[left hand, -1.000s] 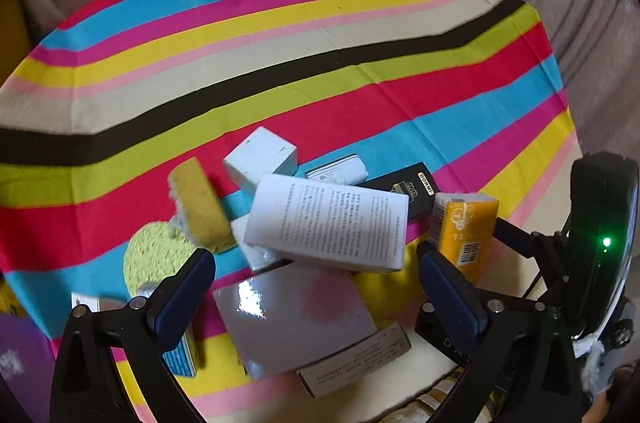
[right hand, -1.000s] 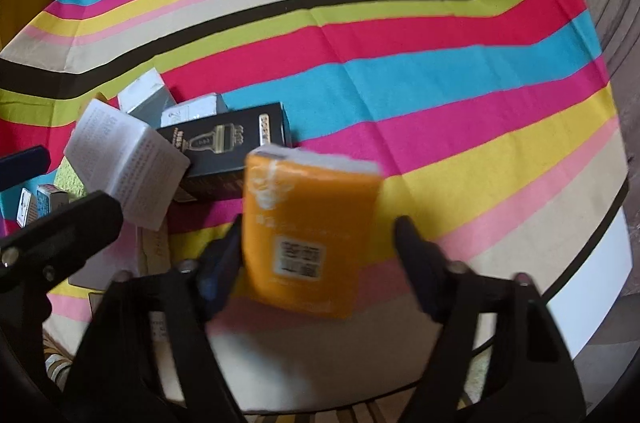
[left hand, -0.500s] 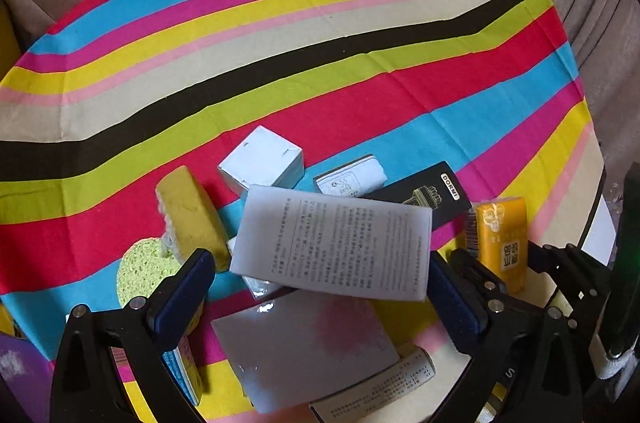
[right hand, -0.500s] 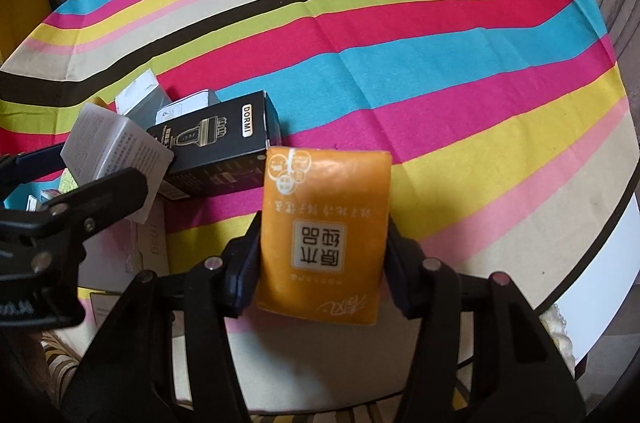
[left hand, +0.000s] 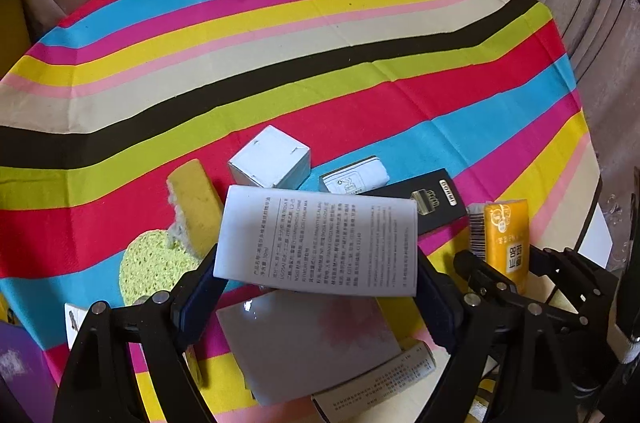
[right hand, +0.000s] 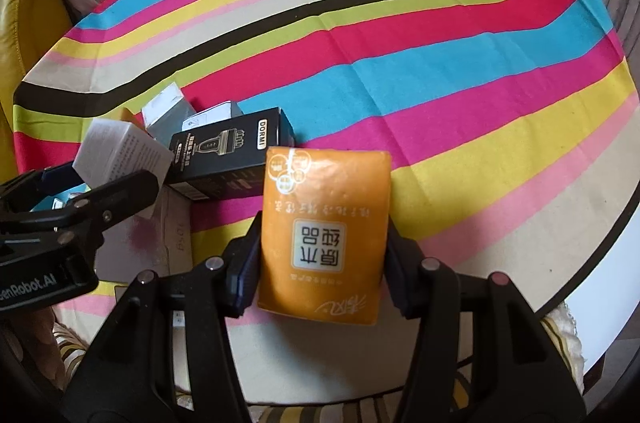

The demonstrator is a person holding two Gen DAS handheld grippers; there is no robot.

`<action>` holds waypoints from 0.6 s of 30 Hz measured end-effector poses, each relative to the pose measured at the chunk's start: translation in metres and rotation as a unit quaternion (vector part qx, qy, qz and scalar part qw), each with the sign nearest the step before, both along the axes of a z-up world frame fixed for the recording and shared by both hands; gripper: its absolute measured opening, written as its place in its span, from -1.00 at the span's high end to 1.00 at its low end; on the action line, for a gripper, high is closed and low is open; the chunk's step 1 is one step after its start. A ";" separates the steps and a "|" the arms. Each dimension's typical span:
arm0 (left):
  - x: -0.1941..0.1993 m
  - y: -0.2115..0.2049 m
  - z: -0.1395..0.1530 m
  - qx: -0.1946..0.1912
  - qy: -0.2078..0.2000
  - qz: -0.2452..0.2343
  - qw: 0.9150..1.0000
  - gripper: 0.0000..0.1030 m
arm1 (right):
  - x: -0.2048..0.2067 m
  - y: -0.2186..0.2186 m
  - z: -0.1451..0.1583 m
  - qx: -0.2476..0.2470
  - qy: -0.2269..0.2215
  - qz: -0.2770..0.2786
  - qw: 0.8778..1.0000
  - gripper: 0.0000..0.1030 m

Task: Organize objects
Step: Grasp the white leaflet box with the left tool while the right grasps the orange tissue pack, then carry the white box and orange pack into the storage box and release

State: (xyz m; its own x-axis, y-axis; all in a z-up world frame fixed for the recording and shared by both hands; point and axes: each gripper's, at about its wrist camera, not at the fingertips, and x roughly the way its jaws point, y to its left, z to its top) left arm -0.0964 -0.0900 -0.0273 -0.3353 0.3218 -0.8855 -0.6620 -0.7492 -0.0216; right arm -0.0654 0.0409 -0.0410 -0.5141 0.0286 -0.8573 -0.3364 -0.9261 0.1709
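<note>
My right fingers [right hand: 322, 255] gripped the orange tissue pack [right hand: 324, 235] with its long axis pointing away, just right of the pile, while my left fingers [left hand: 316, 287] clamped the white printed box [left hand: 320, 243] crosswise.

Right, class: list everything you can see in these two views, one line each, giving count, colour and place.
Striped cloth: one, multicoloured, under everything.
White printed box: one, between left tool's fingers.
Orange tissue pack: one, between right tool's fingers.
Black box: one, left of the pack.
White cube box: one, behind the printed box.
Yellow sponge: one, left of pile.
Green round sponge: one, beside it.
Glossy grey-pink box: one, under the printed box.
Left tool: black, gripping.
Right tool: black, gripping.
</note>
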 end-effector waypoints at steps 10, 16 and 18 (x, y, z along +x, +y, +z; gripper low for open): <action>0.022 -0.022 0.027 0.025 0.026 0.030 0.999 -0.69 | 0.012 -0.002 0.016 -0.012 0.044 0.009 0.999 -0.10; 0.040 -0.039 0.041 0.040 0.034 0.053 0.997 -0.69 | 0.024 -0.007 0.030 -0.005 0.061 0.013 0.998 -0.10; 0.045 -0.048 0.047 0.047 0.035 0.063 0.996 -0.69 | 0.024 -0.010 0.035 0.001 0.068 -0.012 0.998 -0.10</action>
State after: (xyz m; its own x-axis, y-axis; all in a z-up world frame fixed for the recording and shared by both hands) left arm -0.0510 -0.1375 0.0194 -0.4378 0.3546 -0.8262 -0.5655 -0.8230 -0.0536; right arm -0.0417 0.0307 -0.0062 -0.6247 0.0443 -0.7796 -0.3316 -0.9189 0.2136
